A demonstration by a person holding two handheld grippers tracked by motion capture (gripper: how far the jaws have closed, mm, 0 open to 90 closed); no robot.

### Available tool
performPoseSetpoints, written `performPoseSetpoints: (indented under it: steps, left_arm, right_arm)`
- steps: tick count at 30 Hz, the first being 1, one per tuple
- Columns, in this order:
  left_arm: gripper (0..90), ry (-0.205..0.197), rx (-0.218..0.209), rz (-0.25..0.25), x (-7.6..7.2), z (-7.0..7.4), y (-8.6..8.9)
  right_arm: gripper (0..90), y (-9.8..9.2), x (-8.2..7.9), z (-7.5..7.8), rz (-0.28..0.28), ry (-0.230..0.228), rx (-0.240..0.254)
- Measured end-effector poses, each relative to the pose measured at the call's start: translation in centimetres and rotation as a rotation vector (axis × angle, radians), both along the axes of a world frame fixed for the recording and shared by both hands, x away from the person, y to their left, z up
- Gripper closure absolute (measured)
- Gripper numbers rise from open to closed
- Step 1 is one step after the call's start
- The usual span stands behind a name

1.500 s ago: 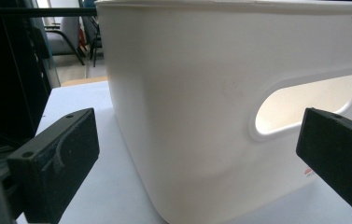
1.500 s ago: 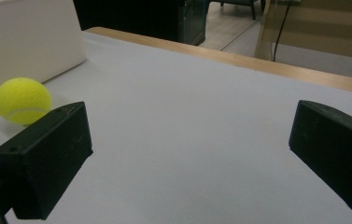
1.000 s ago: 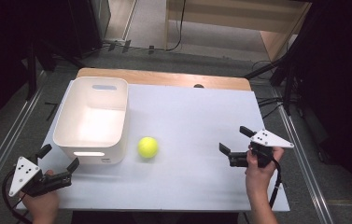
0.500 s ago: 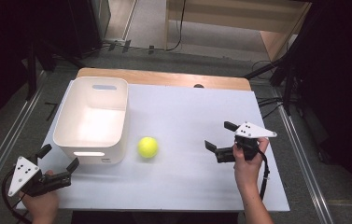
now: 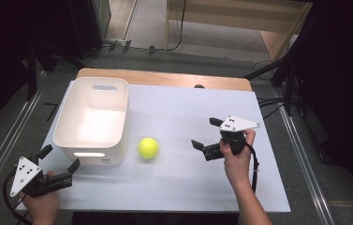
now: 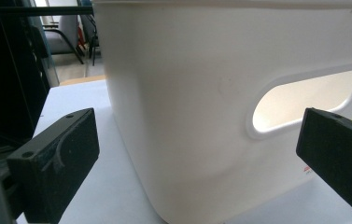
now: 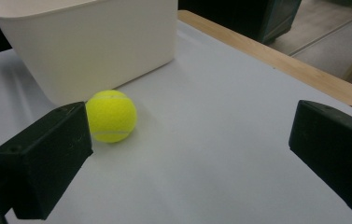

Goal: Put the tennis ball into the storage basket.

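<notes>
Grey carpet floor (image 5: pixel 146 56) all round, darker toward the edges. Metal rails (image 5: pixel 5 145) along the floor at left and at right. Pale wooden furniture (image 5: pixel 230 18) at the far side, lit brighter than the rest. Black cables (image 5: pixel 268 101) on the floor near the right. Dark stands (image 5: pixel 33 56) and equipment at left and right, in shadow. A chair (image 6: pixel 66 39) far off on a pale floor.

Right gripper (image 5: pixel 205 136) path: bare table ahead of you up to the ball (image 5: pixel 148 147).
Beyond ball: bin (image 5: pixel 92 123) wall blocks you.
</notes>
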State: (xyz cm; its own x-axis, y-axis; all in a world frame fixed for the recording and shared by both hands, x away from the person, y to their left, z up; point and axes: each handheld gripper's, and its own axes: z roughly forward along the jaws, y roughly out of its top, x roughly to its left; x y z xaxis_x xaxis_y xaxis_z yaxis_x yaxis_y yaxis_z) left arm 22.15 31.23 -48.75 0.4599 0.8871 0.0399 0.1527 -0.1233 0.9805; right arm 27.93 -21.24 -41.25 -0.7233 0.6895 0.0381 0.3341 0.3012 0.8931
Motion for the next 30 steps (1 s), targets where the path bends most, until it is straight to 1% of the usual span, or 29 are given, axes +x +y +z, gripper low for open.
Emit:
performPoseSetpoints:
  steps: [1,2,5,6,7,14,17,18,23,25,26,27,30]
  left_arm:
    - [0.0,0.0,0.0,0.0,0.0,0.0,0.0]
    - [0.0,0.0,0.003,-0.002,0.0,0.0,0.0]
    - [0.0,0.003,0.003,0.0,0.0,0.0,0.0]
    - [0.0,0.003,0.003,0.0,0.0,0.0,0.0]
    - [0.0,0.003,0.003,0.0,0.0,0.0,0.0]
    - [0.0,0.0,0.001,-0.002,0.0,0.0,0.0]
    - [0.0,0.0,0.003,-0.004,0.0,0.0,0.0]
    - [0.0,0.001,0.005,-0.004,0.0,0.0,0.0]
    - [0.0,0.0,0.001,-0.002,0.0,0.0,0.0]
    - [0.0,0.002,0.007,-0.005,0.0,0.0,0.0]
    - [0.0,0.002,0.007,-0.005,0.0,0.0,0.0]
    - [0.0,0.003,0.01,-0.004,0.0,0.0,0.0]
    - [0.0,0.004,0.009,-0.002,0.0,0.0,-0.1]
  right_arm:
    - [0.0,0.0,0.0,0.0,0.0,0.0,0.0]
    - [0.0,0.5,0.2,0.0,0.012,0.001,-0.011]
    - [0.0,1.3,0.4,0.0,0.032,0.009,-0.017]
    - [0.0,1.3,0.4,0.0,0.032,0.009,-0.017]
    - [0.0,1.8,0.5,0.0,0.047,0.012,-0.027]
    - [0.0,3.4,1.0,0.1,0.09,0.028,-0.048]
    - [0.0,3.8,1.2,0.2,0.101,0.033,-0.059]
    - [0.0,4.2,1.3,0.2,0.119,0.042,-0.069]
    - [0.0,4.9,1.6,0.3,0.14,0.055,-0.083]
    - [0.0,5.6,1.8,0.2,0.163,0.06,-0.096]
    - [0.0,5.6,1.8,0.2,0.163,0.06,-0.096]
    - [0.0,6.1,1.9,0.1,0.176,0.075,-0.11]
    - [0.0,6.8,2.2,-0.1,0.197,0.099,-0.132]
